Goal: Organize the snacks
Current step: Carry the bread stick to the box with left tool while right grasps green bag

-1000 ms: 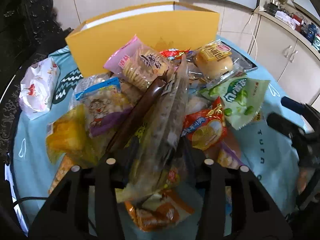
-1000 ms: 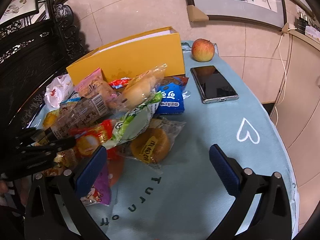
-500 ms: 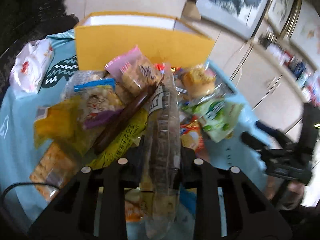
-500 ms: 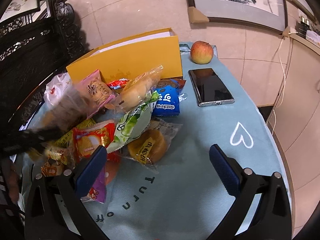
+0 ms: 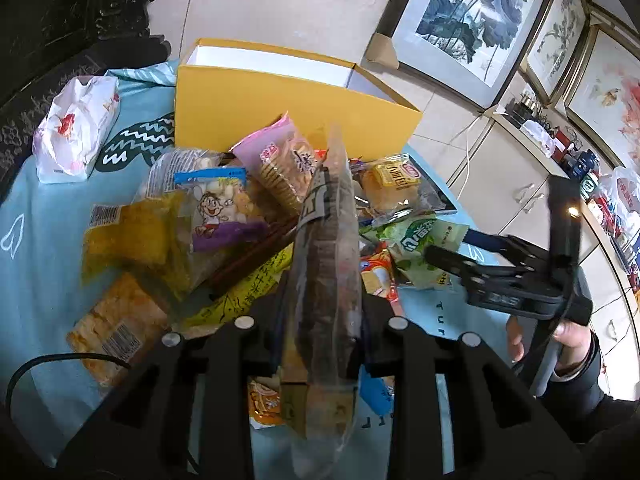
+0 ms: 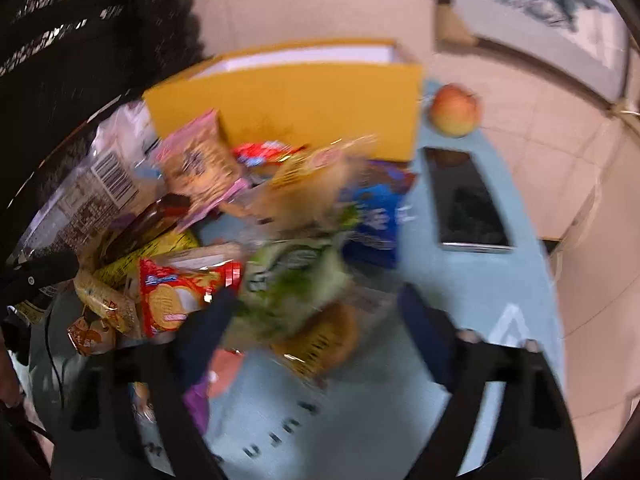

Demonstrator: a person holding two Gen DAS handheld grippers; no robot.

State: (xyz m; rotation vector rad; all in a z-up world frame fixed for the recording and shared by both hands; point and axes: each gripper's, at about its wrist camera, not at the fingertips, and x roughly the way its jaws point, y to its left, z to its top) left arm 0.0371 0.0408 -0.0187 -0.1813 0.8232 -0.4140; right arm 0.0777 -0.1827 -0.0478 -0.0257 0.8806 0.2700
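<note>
Tiled room, framed prints on the wall; the work surface is a round table under a light blue cloth. Your left gripper is clamped on a long clear snack packet, fingers pressed against both of its sides near the lower half. A second ago that packet lay low against the heap; it now stands clear of it, so the pick is made and the carry is the step in hand.

The packet's long axis runs straight out from the fingers, its far end pointing at the open yellow box behind the pile, its near end hanging below the grip.

Beyond it, the snack pile remains unsorted in front of the box. A white tissue pack sits apart on the left.

Your right gripper has closed in on the pile since half a second ago; its fingers stand wide apart and hold nothing, straddling the green packet. That view is motion-blurred. An apple and phone lie to the right.
</note>
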